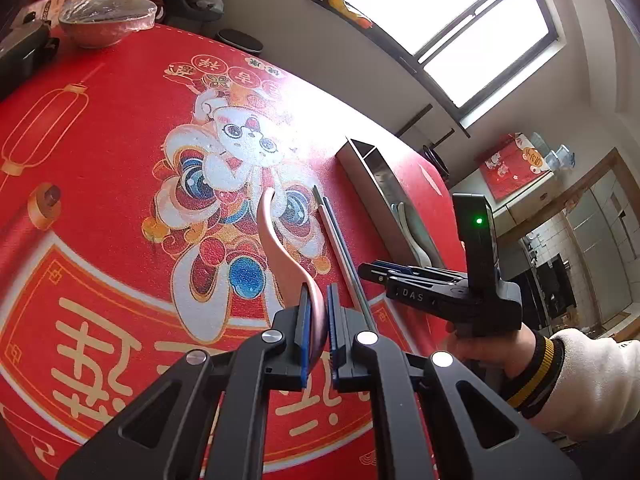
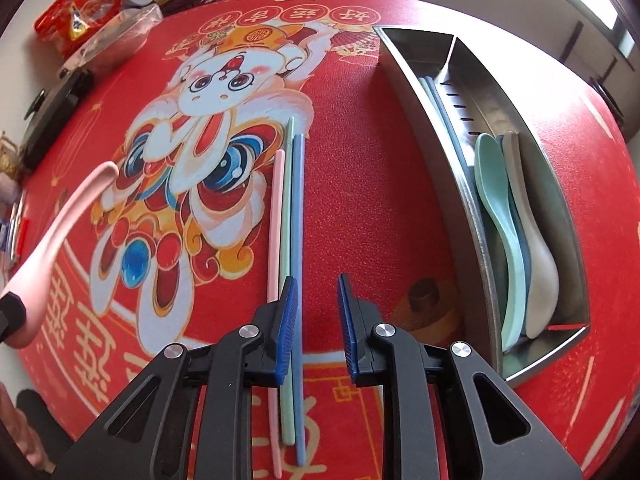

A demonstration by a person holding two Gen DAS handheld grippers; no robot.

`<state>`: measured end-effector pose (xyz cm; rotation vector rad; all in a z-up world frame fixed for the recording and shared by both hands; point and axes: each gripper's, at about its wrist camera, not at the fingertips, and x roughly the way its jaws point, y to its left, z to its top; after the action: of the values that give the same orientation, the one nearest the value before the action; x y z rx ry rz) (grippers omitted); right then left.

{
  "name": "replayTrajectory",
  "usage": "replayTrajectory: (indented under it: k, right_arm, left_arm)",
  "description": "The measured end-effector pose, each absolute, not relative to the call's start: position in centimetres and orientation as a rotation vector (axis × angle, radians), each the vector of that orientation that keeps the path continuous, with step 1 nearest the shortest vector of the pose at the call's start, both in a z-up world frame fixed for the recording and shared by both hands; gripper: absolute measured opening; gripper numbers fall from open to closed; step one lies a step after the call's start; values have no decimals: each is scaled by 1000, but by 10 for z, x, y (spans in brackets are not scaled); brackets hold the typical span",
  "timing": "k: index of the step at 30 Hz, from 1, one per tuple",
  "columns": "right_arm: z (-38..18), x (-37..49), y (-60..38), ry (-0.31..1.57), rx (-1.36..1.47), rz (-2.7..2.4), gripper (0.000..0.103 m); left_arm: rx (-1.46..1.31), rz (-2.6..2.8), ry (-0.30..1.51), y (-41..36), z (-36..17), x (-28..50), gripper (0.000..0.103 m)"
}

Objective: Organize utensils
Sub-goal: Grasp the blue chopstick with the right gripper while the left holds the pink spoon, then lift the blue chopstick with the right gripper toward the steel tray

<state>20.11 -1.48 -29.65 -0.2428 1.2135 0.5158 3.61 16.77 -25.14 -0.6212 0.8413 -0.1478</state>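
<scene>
My left gripper (image 1: 319, 298) is shut on the bowl end of a pink spoon (image 1: 272, 236), whose handle points away over the red mat; the same spoon (image 2: 60, 232) shows at the left of the right wrist view. My right gripper (image 2: 317, 282) hangs open above the mat with nothing between its pads. Its left finger hovers over three chopsticks (image 2: 288, 208), pink, green and blue, lying side by side. A steel two-compartment tray (image 2: 472, 216) lies to the right. Its right compartment holds several spoons (image 2: 516, 240), its left one thin sticks.
A wrapped bowl (image 1: 106, 20) and a dark case (image 1: 20, 52) sit at the mat's far left edge, with a red snack bag (image 2: 80, 8) beyond. A sleeved hand (image 1: 560, 368) holds the right gripper (image 1: 372, 270) beside the tray (image 1: 380, 176).
</scene>
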Motion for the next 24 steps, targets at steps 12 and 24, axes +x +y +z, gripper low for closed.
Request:
replayTrajectory:
  k: [12, 24]
  right_arm:
    - [-300, 203, -10, 1201, -235, 539, 16]
    - [-306, 195, -23, 1205, -233, 563, 6]
  left_arm:
    - [-612, -125, 855, 161, -252, 37, 7]
    - [-617, -105, 866, 154, -254, 43, 7]
